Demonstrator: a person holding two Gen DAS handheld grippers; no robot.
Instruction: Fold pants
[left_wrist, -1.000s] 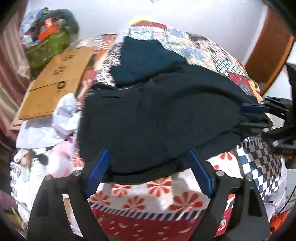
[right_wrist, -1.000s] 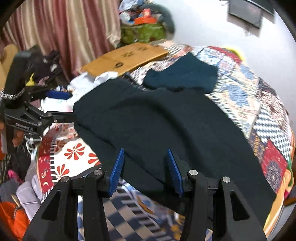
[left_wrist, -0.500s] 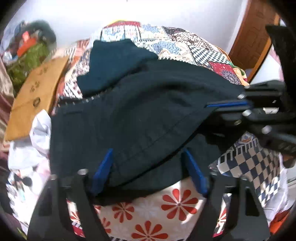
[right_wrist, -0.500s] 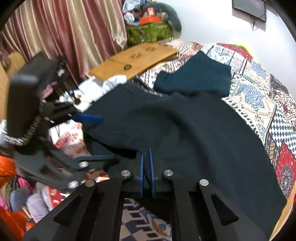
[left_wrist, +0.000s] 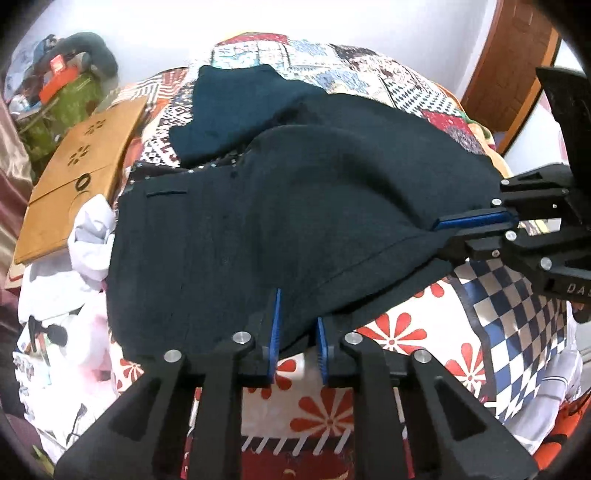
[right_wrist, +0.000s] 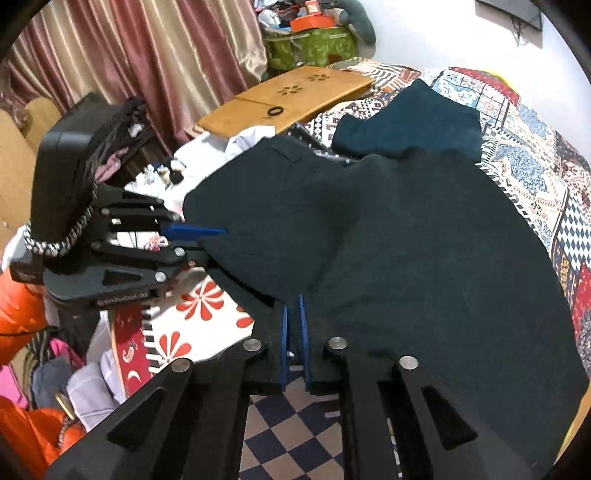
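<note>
Lying spread over the near part of a bed covered by a patchwork quilt (left_wrist: 399, 85), the pants (left_wrist: 280, 221) are very dark, almost black with a green cast, and their cloth bulges upward in soft ridges near the middle; a slit pocket shows on the flat part toward the left in the left wrist view, and a stitched hem runs along the near edge. A second, folded dark teal garment (left_wrist: 240, 110) lies beyond them, its near edge tucked under or against the pants, which one cannot be told. The left tool (left_wrist: 297, 328) has its blue pads narrowing on the near hem, with the fabric edge between them and a small gap still visible. The right tool (right_wrist: 293, 328) has its pads nearly together and pinches the near edge of the pants. Each tool shows side-on in the other's view, gripping at the cloth's border. A wooden board (right_wrist: 288, 99) rests at the far side of the bed beside crumpled white cloth (left_wrist: 88, 236). How the pants' legs lie is hidden by the bunching, and the lower corners are cut off by the tools' frames
</note>
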